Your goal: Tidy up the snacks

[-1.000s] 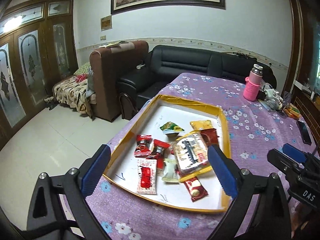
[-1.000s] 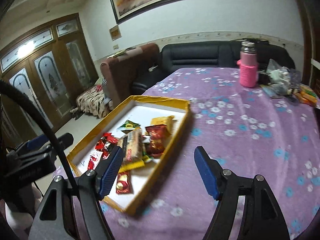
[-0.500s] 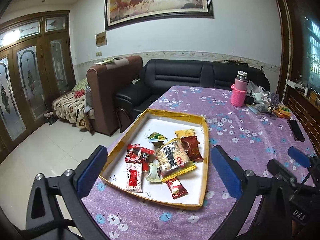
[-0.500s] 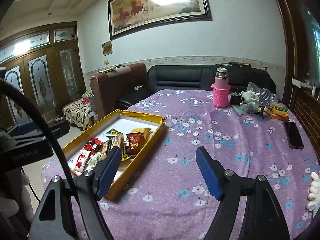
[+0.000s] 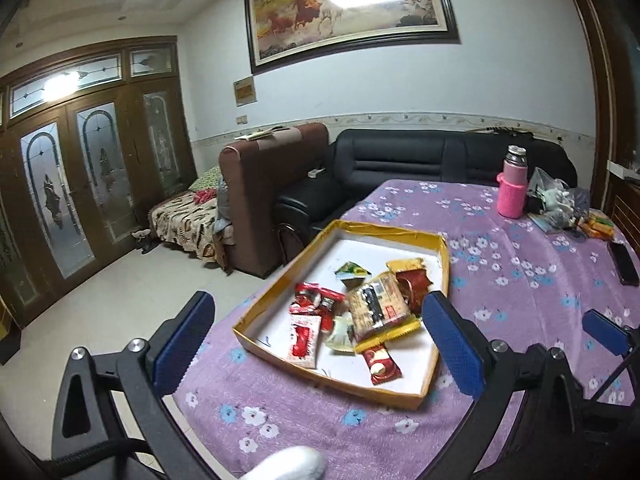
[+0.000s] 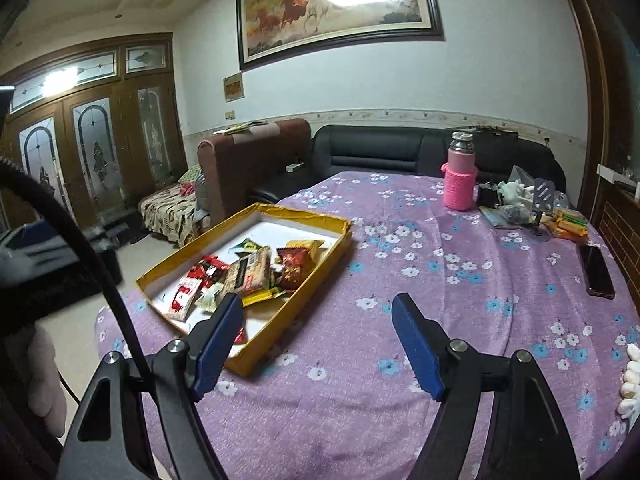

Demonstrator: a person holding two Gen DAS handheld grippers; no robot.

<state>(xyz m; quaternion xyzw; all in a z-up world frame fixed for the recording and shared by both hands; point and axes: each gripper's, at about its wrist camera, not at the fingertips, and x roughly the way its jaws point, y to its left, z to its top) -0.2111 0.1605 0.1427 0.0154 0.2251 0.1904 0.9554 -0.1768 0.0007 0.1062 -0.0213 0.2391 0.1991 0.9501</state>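
I hold both the left gripper (image 5: 320,340) and right gripper (image 6: 318,344) spread and empty, back from the snacks (image 5: 360,312) gathered in the yellow tray (image 5: 432,368), judging sorting done.

Shallow yellow-walled tray (image 5: 438,256), white floor, lies flat on purple floral tablecloth near table's edge. Snacks piled loosely in tray's middle: big biscuit pack (image 5: 378,307) with yellow-edged wrapper on top, tilted; red wrappers (image 5: 316,300) beside it; white-red sachet (image 5: 305,336) flat; small red pack (image 5: 382,364) toward near wall; green packet (image 5: 352,270) and orange packet (image 5: 406,266) toward far end. Far end of floor bare.
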